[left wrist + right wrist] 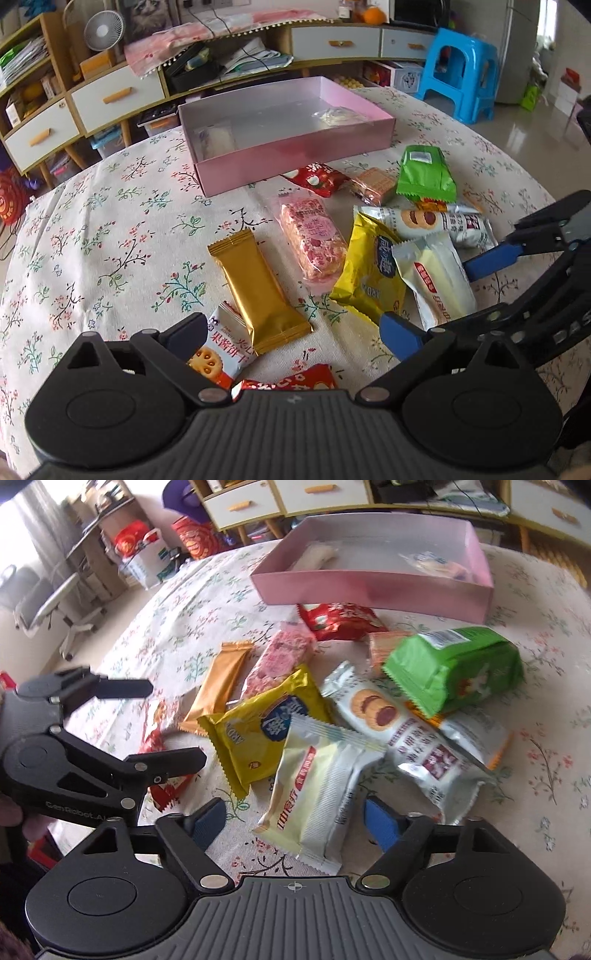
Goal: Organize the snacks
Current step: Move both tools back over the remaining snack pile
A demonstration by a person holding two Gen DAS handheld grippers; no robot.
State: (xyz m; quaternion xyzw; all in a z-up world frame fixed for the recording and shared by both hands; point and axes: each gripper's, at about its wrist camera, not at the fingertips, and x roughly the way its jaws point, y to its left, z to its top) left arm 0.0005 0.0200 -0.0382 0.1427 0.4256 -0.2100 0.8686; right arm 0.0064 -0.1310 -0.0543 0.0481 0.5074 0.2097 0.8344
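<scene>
A pink box (295, 162) (369, 590) stands at the table's far side with a white packet (218, 138) and a clear-wrapped snack (340, 116) inside. Several snacks lie in front of it. My left gripper (295, 332) (155, 723) is open low over a gold packet (258, 291) and a red-and-white biscuit packet (221, 350). My right gripper (295, 823) is open with a cream packet (317, 790) (439, 280) lying between its blue pads (380, 825), which stand just clear of it. Beside it lie a yellow packet (262, 731) and a silver biscuit packet (406, 738).
A green packet (454, 668), a red packet (340, 620), a pink bar (277, 657) and a wafer (373, 184) lie on the flowered tablecloth (110, 221). Cabinets with drawers (118, 96) and a blue stool (461, 74) stand beyond the table. A desk chair (55, 602) is at the left.
</scene>
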